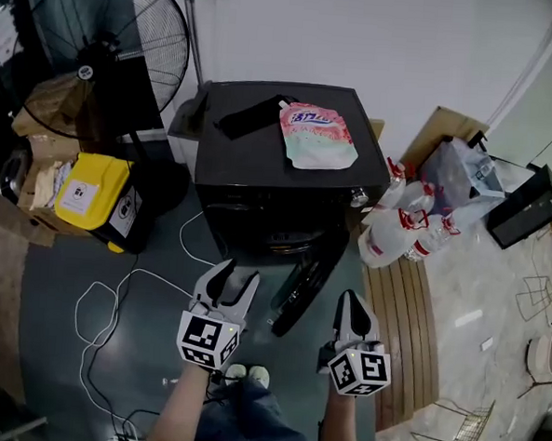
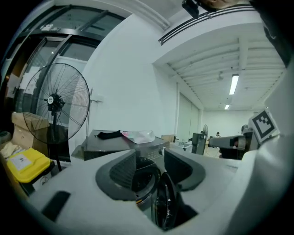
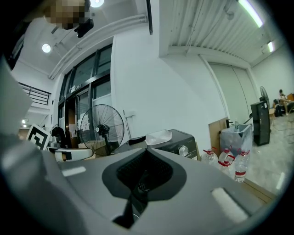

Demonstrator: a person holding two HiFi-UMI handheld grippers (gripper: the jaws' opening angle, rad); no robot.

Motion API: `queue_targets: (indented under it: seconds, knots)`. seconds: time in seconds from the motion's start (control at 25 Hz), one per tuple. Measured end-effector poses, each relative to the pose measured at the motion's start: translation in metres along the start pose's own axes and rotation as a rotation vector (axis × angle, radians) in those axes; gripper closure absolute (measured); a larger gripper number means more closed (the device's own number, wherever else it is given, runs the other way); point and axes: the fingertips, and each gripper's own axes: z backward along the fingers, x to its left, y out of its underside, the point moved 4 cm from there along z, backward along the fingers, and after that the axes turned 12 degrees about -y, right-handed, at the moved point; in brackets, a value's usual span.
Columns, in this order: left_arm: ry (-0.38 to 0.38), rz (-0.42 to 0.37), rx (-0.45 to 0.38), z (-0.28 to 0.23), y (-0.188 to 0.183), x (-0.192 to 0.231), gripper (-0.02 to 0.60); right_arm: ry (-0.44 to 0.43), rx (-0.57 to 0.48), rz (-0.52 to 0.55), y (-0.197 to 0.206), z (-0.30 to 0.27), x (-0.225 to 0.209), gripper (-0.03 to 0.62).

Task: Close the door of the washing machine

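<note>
The black washing machine (image 1: pixel 276 136) stands in the middle of the head view, and its round door (image 1: pixel 302 284) hangs open, swung out toward me on its right side. My left gripper (image 1: pixel 238 278) is open just left of the door, in front of the drum opening. In the left gripper view the drum opening (image 2: pixel 140 176) and the door's edge (image 2: pixel 165 206) show between the fingers of the left gripper (image 2: pixel 149 167). My right gripper (image 1: pixel 351 300) is shut and empty, just right of the door's outer edge. The right gripper view shows the right gripper (image 3: pixel 146 153) with its tips meeting, and the washing machine (image 3: pixel 179 142) beyond.
A pink detergent pouch (image 1: pixel 316 133) and a black item (image 1: pixel 254 116) lie on the machine's top. A standing fan (image 1: pixel 109 46) and a yellow container (image 1: pixel 91 192) are at the left. Plastic bottles (image 1: pixel 401 227) and wooden boards (image 1: pixel 400 325) are at the right. A white cable (image 1: pixel 113 298) lies on the floor.
</note>
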Motion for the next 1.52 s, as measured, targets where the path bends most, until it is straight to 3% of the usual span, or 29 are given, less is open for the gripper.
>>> queue_targets:
  seconds: [0.48, 0.92, 1.52]
  knots:
    - [0.07, 0.018, 0.182, -0.074, 0.117, -0.051, 0.397, -0.01, 0.12, -0.079, 0.082, -0.035, -0.048, 0.583]
    - [0.125, -0.029, 0.361, -0.088, 0.223, -0.117, 0.397, -0.007, 0.174, -0.101, 0.119, -0.03, -0.077, 0.583]
    - [0.128, -0.175, 0.457, -0.103, 0.266, -0.15, 0.414, -0.017, 0.2, -0.134, 0.135, -0.026, -0.088, 0.583]
